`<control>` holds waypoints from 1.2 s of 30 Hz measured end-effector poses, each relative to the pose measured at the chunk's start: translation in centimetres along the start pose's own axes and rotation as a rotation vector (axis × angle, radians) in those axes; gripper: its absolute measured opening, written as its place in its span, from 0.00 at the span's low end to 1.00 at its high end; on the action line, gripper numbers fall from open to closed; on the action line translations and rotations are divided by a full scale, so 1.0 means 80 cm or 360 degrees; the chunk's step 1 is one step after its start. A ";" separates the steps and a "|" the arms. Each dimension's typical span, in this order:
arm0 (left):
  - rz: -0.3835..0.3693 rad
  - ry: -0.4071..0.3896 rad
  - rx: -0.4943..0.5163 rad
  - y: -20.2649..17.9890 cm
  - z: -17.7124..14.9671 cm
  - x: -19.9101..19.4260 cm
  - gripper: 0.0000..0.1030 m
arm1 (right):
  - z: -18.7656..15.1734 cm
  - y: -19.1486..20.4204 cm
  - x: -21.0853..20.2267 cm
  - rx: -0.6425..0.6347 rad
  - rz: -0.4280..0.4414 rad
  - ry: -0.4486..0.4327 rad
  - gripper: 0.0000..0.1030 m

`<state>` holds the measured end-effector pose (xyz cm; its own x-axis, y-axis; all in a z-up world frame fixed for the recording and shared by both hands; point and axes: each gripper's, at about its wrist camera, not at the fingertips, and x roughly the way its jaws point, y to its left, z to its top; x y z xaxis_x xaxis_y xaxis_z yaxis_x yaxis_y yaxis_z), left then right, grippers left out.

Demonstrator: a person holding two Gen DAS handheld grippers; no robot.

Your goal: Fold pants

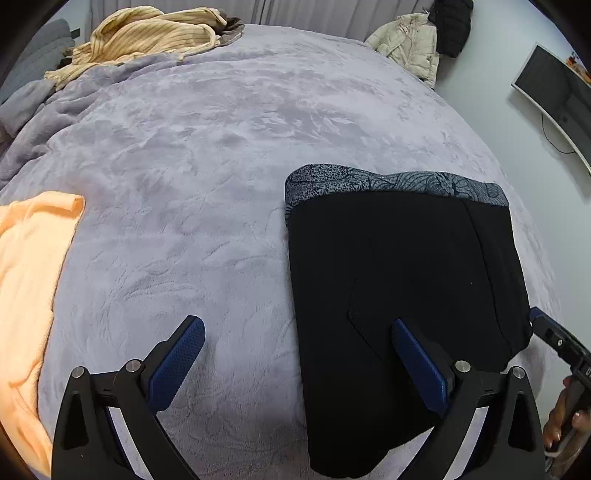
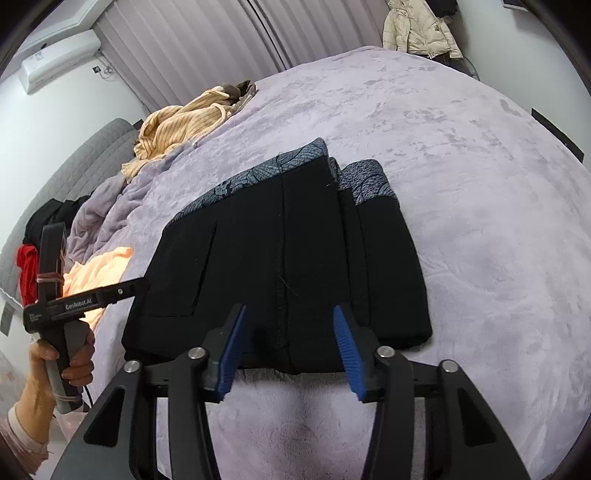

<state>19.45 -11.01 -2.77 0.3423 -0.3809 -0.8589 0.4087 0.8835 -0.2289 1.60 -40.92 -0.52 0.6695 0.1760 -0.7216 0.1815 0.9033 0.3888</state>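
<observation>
Now both my right hand-held gripper [image 2: 288, 347] and left hand-held gripper [image 1: 295, 365] hang open above the pants [image 2: 280, 258], folded compactly on the bed [image 2: 461, 166], so nothing tugs them.

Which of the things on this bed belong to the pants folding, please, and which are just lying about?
Job:
- black pants, folded
- left hand-held gripper, open
- right hand-held gripper, open

Lying about:
- peach garment
- striped yellow top
- cream jacket

Folded pants [image 2: 280, 258] lie on the blanket [image 2: 461, 184].
</observation>
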 end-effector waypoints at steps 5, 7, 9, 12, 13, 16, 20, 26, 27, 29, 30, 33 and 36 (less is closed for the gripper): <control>-0.0035 0.0014 0.0055 0.001 -0.009 -0.002 0.99 | 0.001 -0.030 -0.016 0.0045 -0.0079 -0.0010 0.67; -0.0064 0.0019 0.0055 0.002 -0.011 -0.001 0.99 | -0.002 -0.047 -0.018 0.0118 -0.0064 0.0005 0.67; -0.0099 0.0037 0.0029 0.004 -0.013 0.003 0.99 | -0.008 -0.064 -0.016 0.0196 -0.0024 0.0022 0.67; -0.0156 0.0058 -0.0029 0.009 -0.015 0.008 0.99 | -0.016 -0.083 -0.011 0.0277 0.0014 0.0043 0.68; -0.0170 0.0062 -0.0039 0.009 -0.015 0.008 0.99 | -0.017 -0.088 -0.010 0.0296 0.0033 0.0041 0.68; -0.0195 0.0066 -0.0046 0.009 -0.015 0.007 0.99 | -0.019 -0.095 -0.010 0.0330 0.0072 0.0034 0.68; -0.0239 0.0080 -0.0043 0.004 -0.017 0.009 0.99 | -0.022 -0.099 -0.006 0.0368 0.0113 0.0030 0.69; -0.0299 0.0108 -0.0031 -0.004 -0.011 0.017 0.99 | -0.013 -0.101 -0.008 0.0349 0.0148 0.0007 0.69; -0.0301 0.0108 -0.0023 -0.006 -0.009 0.018 0.99 | -0.010 -0.101 -0.009 0.0343 0.0152 0.0000 0.69; -0.0329 0.0115 -0.0004 -0.011 -0.005 0.023 0.99 | -0.002 -0.103 -0.008 0.0332 0.0176 -0.0007 0.69; -0.0349 0.0121 0.0002 -0.013 -0.003 0.027 0.99 | 0.002 -0.105 -0.005 0.0329 0.0200 0.0001 0.69; -0.0417 0.0148 0.0011 -0.019 0.004 0.039 0.99 | 0.014 -0.114 0.014 0.0344 0.0314 0.0084 0.69; -0.0503 0.0171 -0.0001 -0.021 0.012 0.052 0.99 | 0.026 -0.119 0.038 0.0318 0.0401 0.0161 0.71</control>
<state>21.01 -14.38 -5.50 0.1072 -0.6053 -0.7888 0.4798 0.7263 -0.4922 3.38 -49.81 -5.24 0.6381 0.4312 -0.6379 0.1635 0.7337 0.6595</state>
